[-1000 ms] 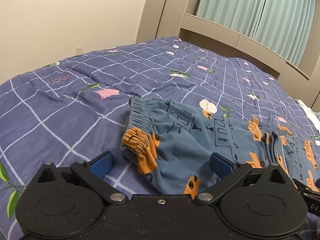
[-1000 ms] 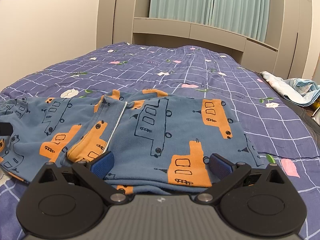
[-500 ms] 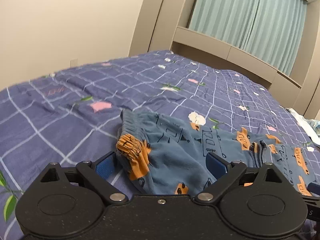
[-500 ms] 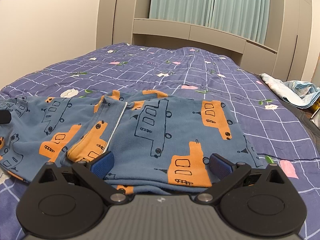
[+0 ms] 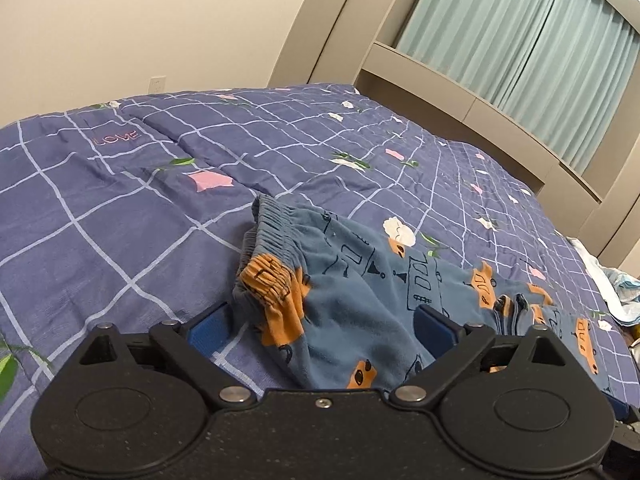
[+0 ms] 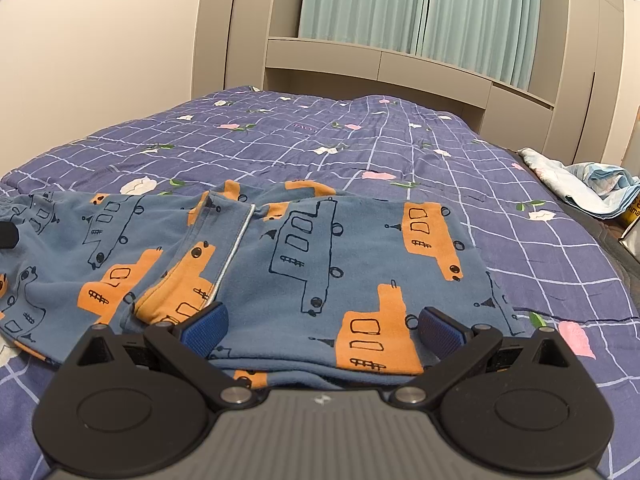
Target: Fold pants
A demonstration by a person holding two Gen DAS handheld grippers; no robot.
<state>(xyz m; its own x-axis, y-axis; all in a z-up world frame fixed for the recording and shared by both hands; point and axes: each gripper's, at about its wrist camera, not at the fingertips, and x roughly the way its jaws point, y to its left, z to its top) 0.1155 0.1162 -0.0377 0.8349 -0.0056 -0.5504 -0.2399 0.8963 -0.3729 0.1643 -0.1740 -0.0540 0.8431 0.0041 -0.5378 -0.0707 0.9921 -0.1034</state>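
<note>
Blue pants (image 6: pixel 304 256) with orange and outlined truck prints lie on the bed, the legs folded over toward the waist. In the left wrist view the elastic waistband (image 5: pixel 276 240) is bunched and raised at the pants' left end. My left gripper (image 5: pixel 320 328) is open, its blue pads either side of the waist corner, just above the cloth. My right gripper (image 6: pixel 322 326) is open and hovers over the folded leg end at the pants' near edge. Neither holds anything.
The bed has a purple checked quilt (image 5: pixel 120 208) with flower prints. A crumpled light blue cloth (image 6: pixel 588 188) lies at the bed's right edge. A beige headboard shelf (image 6: pixel 380 64) and curtains stand behind.
The left gripper dipped toward the waistband, then tilted back up and left; the waistband sits much as before. The right gripper and the pants beneath it have not moved.
</note>
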